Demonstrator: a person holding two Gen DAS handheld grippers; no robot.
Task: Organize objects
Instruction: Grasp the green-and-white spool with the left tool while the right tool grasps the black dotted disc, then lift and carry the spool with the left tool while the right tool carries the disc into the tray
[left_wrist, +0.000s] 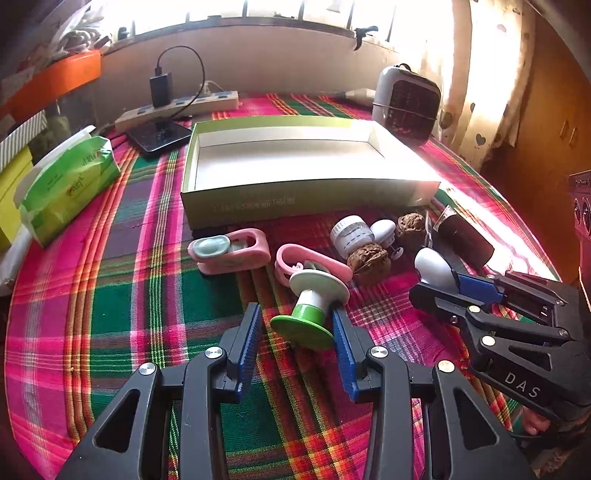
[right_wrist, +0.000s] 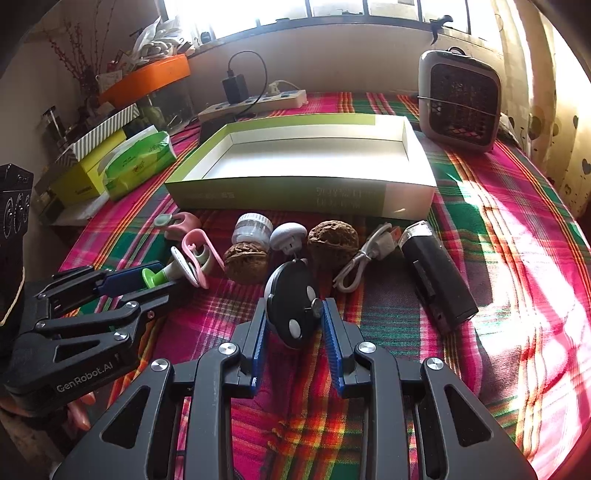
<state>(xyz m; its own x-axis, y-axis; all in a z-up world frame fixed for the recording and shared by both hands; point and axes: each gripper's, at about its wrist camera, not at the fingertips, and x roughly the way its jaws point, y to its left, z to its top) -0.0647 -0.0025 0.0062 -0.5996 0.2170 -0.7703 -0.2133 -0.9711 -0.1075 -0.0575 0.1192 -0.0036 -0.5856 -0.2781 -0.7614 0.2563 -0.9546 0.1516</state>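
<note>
a home, looks like a lived-in room. table with a plaid cloth (left_wrist: 110, 295) sits under a sunlit window (right_wrist: 332, 7), heart-print curtain (left_wrist: 480, 110) at the right. power strip (left_wrist: 177, 107) with a charger (left_wrist: 161, 88) plugged in at upper left, small heater (right_wrist: 460, 101) upper right, tissue pack (left_wrist: 70, 184) and stacked boxes (right_wrist: 96, 155) at the left edge, wooden cabinet (left_wrist: 554, 129) far right.

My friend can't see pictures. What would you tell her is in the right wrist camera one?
The right tool pinches a round black gadget over a bright plaid cloth. Behind it lie two walnuts, a white cable and a black lighter, before an empty green box. The left tool straddles a green-and-white spool without gripping it.
</note>
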